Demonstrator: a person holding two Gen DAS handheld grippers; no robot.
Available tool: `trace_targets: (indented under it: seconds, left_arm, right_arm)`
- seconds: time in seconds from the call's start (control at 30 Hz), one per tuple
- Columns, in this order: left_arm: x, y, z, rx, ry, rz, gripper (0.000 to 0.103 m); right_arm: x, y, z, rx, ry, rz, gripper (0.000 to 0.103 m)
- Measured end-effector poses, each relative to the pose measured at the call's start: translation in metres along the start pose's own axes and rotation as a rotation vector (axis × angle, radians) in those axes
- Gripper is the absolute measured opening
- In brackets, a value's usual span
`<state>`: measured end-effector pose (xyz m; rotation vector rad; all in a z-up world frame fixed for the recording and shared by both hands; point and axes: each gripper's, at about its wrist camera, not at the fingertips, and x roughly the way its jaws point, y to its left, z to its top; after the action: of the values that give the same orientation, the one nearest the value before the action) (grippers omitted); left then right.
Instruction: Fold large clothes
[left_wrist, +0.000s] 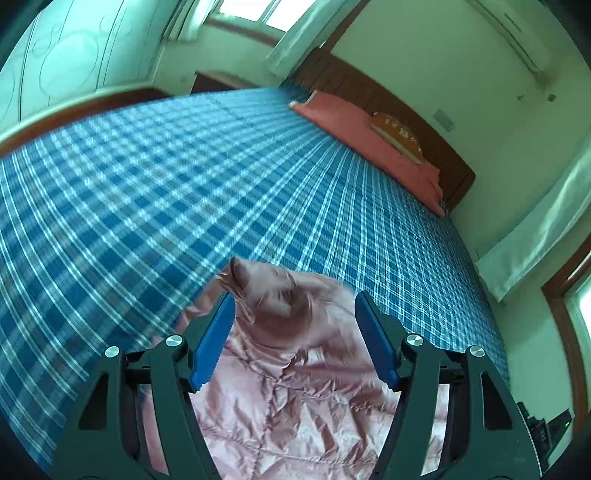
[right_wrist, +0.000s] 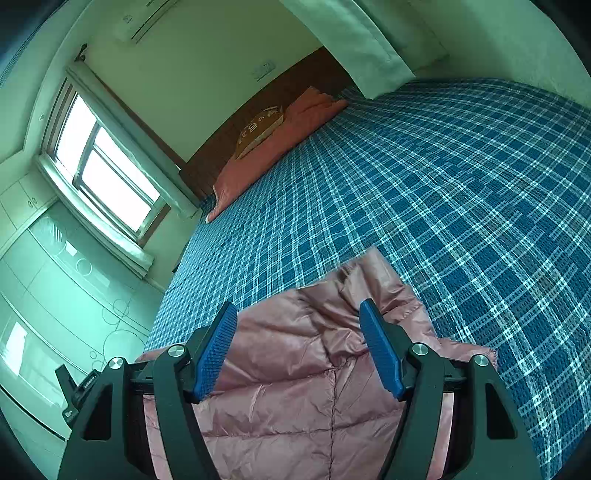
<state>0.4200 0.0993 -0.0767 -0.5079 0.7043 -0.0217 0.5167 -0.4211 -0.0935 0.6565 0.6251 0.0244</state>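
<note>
The left gripper (left_wrist: 295, 317) gapes wide over a shiny pink quilted jacket (left_wrist: 295, 398). The right gripper (right_wrist: 299, 325) gapes likewise, holding nothing. The jacket lies on the blue plaid bed (left_wrist: 184, 184).

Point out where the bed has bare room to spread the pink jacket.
Bare plaid sheet runs from the pink jacket up to the salmon blanket and cushion by the headboard. It is crowded only at the near edge, under both open claws.

jacket (right_wrist: 295, 376) lies on the bed (right_wrist: 443, 203) at the near edge, both grippers' open jaws right over it. blanket (right_wrist: 280, 144) runs along the far end against the headboard (right_wrist: 258, 110), pillow (right_wrist: 260, 129) on top of it, window (right_wrist: 107, 166) off to the left
</note>
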Motion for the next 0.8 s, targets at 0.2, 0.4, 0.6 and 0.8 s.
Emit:
trace_targets:
  seconds: [0.2, 0.4, 0.6, 0.8]
  left_arm:
    - [0.016, -0.036, -0.028, 0.234, 0.052, 0.046, 0.066]
    - [0.063, -0.059, -0.05, 0.344, 0.114, 0.092, 0.066]
    - [0.109, -0.062, -0.053, 0.366, 0.152, 0.151, 0.066]
    - [0.122, -0.072, -0.052, 0.404, 0.187, 0.19, 0.068]
  right_arm:
    - [0.05, 0.046, -0.017, -0.191, 0.121, -0.104, 0.068]
    - [0.099, 0.084, -0.033, -0.366, 0.18, -0.171, 0.067]
    - [0.141, 0.067, -0.04, -0.392, 0.245, -0.273, 0.067]
    - [0.138, 0.057, -0.03, -0.34, 0.27, -0.27, 0.067]
